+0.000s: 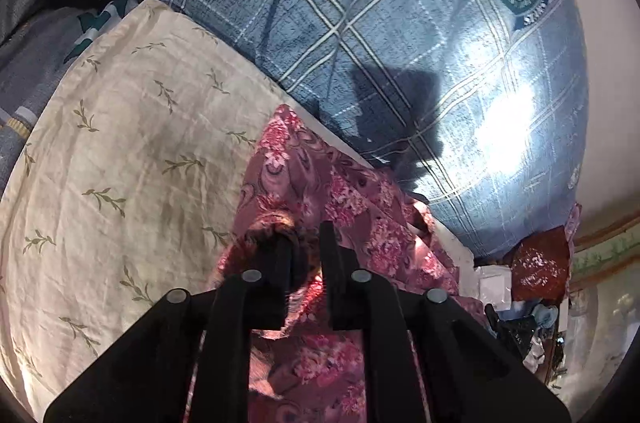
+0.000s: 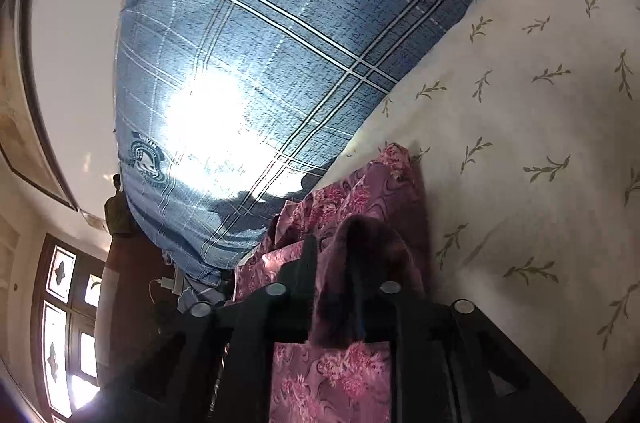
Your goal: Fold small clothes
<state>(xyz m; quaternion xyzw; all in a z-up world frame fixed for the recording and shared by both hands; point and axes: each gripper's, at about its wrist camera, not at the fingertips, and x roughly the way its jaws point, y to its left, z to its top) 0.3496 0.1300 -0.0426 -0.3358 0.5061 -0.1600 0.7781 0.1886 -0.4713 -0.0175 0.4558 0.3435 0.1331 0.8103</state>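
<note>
I have each hand-held gripper, left (image 1: 306, 243) and right (image 2: 348, 247), pinched on an edge of the pink floral woven garment (image 1: 320, 183), lifting it just ahead over the cream leaf-print sheet (image 1: 120, 143), so it hangs straight for folding.

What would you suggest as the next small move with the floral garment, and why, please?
Probably carry the pink floral garment over the cream leaf-print sheet to lay the fold, since the left gripper and right gripper each appear to pinch bunched fabric.
</note>
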